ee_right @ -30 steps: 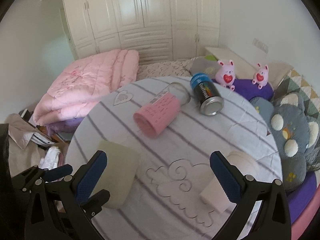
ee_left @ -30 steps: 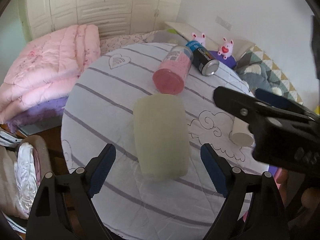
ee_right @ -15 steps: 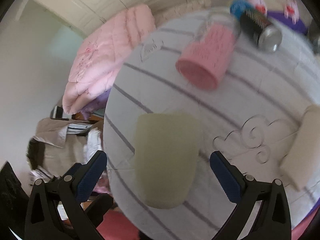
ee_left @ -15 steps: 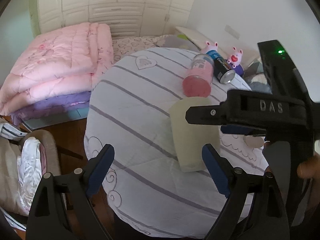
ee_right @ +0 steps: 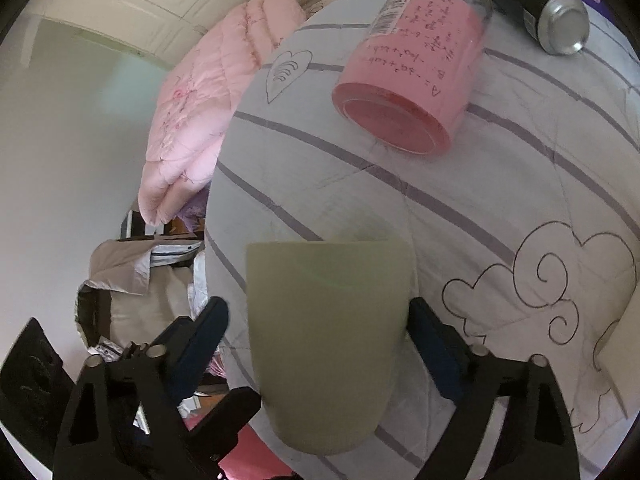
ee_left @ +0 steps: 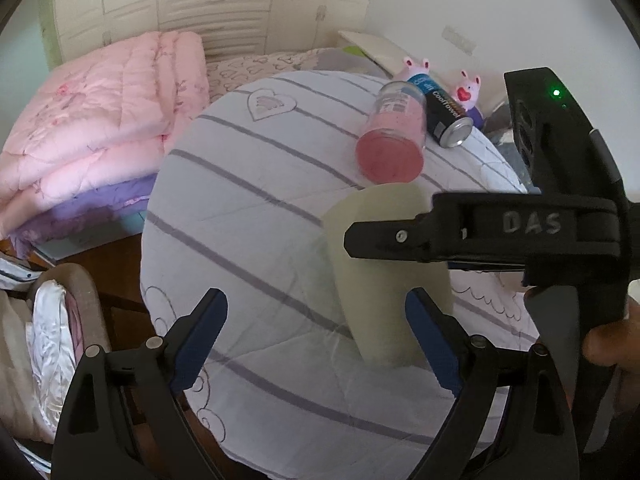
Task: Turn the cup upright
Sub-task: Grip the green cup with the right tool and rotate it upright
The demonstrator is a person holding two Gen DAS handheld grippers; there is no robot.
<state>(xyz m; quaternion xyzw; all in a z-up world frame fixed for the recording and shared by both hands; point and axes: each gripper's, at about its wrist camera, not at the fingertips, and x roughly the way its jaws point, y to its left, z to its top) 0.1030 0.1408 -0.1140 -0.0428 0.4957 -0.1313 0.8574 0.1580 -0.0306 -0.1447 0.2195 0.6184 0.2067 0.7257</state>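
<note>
A pale green cup (ee_right: 324, 332) lies on its side near the front left edge of the round table (ee_right: 460, 184); it also shows in the left wrist view (ee_left: 384, 256). My right gripper (ee_right: 318, 344) is open with its blue-padded fingers on either side of the cup, close to its walls. In the left wrist view the right gripper's black body crosses in front of the cup. My left gripper (ee_left: 316, 340) is open and empty, held back over the table's front edge, left of the cup.
A pink tumbler (ee_right: 416, 76) and a black can (ee_right: 540, 8) lie on their sides at the table's far side. A white cup (ee_right: 620, 340) lies at the right edge. Folded pink quilts (ee_left: 88, 128) are to the left, and a chair with clothes (ee_left: 52, 336).
My right gripper has swung left and down over the pale green cup, so its fingers now straddle it. My left gripper has drawn back and to the left.
</note>
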